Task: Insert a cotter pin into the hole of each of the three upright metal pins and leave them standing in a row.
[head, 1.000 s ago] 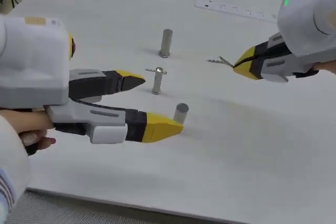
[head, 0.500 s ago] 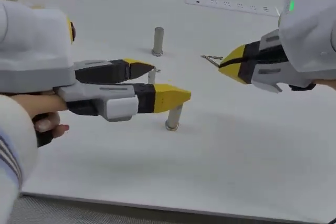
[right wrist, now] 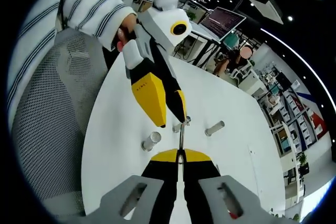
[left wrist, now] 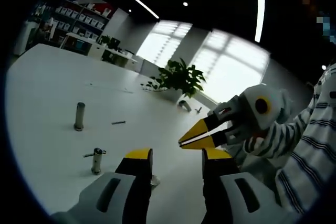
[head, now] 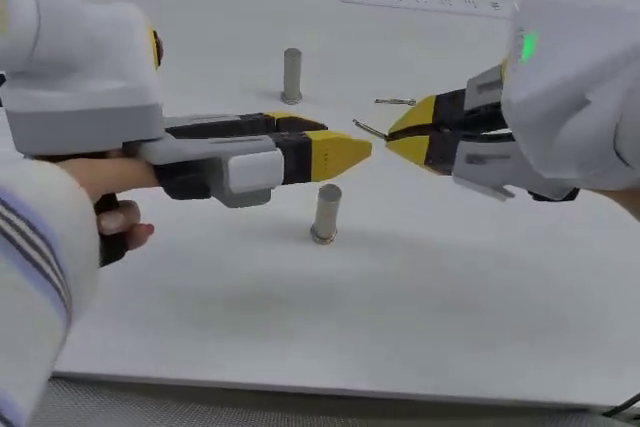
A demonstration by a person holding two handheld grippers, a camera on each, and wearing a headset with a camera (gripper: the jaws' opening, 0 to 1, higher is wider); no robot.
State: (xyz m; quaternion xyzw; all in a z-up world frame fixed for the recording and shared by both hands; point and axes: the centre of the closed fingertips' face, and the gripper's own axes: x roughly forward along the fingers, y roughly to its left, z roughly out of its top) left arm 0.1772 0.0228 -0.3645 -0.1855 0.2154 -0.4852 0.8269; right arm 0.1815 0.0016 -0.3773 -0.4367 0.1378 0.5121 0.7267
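Spanning the scene, the white workbench [head: 450, 297] carries three upright metal pins in a row. The left gripper [left wrist: 177, 158] hovers over the nearest pin [head: 326, 212], jaws apart and empty, probably ready to steady it. The right gripper [right wrist: 180, 155] faces it, jaws pinched together on a cotter pin [right wrist: 180, 135] whose free end points forward for threading. The middle pin [left wrist: 96, 160] wears a fitted cotter pin [left wrist: 90, 155]. The far pin [head: 292, 74] looks bare, and a spare cotter pin [head: 395, 101] lies near it.

Your white tabletop [head: 450, 277] runs toward bright windows [left wrist: 231, 72], a potted plant [left wrist: 178, 80] and far-left shelves [left wrist: 63, 17] under ceiling light strips [left wrist: 259, 3].
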